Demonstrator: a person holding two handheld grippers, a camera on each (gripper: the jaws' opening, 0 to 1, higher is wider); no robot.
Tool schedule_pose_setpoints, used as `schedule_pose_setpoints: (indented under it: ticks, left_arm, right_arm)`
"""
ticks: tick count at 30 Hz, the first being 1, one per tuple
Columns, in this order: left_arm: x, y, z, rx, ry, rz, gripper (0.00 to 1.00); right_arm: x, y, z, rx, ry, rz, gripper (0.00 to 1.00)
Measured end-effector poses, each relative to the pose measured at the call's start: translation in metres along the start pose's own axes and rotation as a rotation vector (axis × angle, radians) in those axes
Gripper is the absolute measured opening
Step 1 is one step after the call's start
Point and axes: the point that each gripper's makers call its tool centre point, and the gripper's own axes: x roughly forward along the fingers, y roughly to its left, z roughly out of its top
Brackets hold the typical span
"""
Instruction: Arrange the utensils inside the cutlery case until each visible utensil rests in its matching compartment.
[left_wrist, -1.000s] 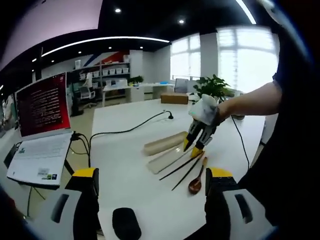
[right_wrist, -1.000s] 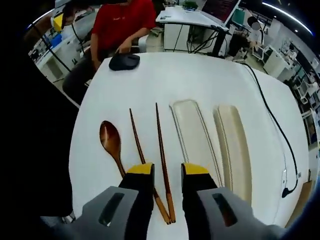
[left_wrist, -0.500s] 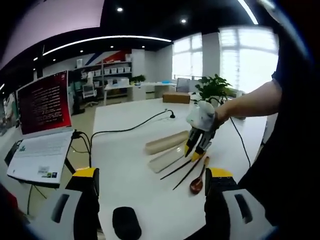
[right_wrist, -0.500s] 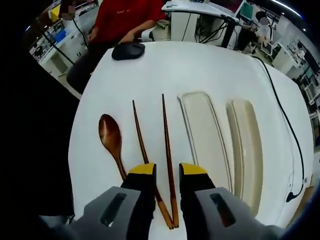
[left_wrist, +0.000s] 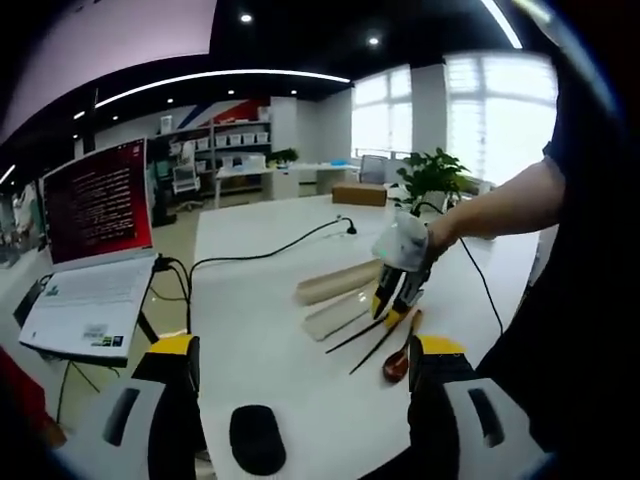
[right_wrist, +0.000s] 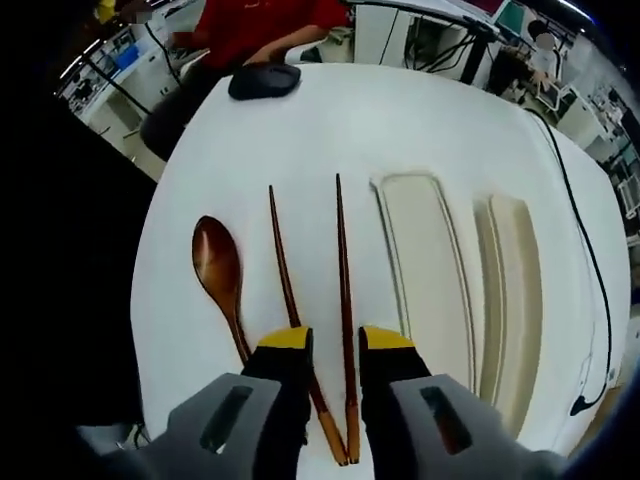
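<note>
Right hand-held gripper hangs low over the white bench, our jaws narrowly parted with the right chopstick running up between them, its long axis in line with our reach. We cannot tell whether the pads touch it yet. The left chopstick lies just beside it, slightly splayed, and the spoon beyond that. The case tray sits to the right of the chopsticks, parallel to them, its lid further right. Our left hand-held gripper stays wide and well apart, near the mouse, so the right one is plainly nearer.
</note>
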Motion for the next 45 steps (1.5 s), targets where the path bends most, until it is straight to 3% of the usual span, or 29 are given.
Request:
schedule_pose_setpoints:
  ticks: [9,17,25,30,40,45]
  left_arm:
    - [-0.002,0.002,-0.002,-0.012,-0.009,-0.004,0.88]
    - [-0.004,0.004,-0.005,-0.013,0.000,0.008,0.88]
    - [-0.002,0.002,-0.006,-0.013,0.005,0.010,0.88]
    - [-0.001,0.003,-0.006,-0.009,-0.002,0.004,0.88]
    - [-0.001,0.003,-0.014,-0.003,-0.001,-0.003,0.88]
    - [-0.002,0.005,-0.011,-0.021,-0.022,-0.009,0.88]
  right_arm:
    - [0.002,-0.008,0.002,-0.008,0.018,-0.022,0.11]
    - [0.003,-0.010,0.003,-0.044,0.079,-0.017,0.09]
    - [0.005,-0.010,0.006,-0.087,0.217,-0.019,0.09]
    - [0.007,-0.012,0.005,-0.081,0.270,-0.008,0.09]
    - [0.007,-0.015,0.003,-0.061,0.262,0.001,0.05]
    - [0.007,-0.012,0.003,-0.078,0.290,-0.001,0.01]
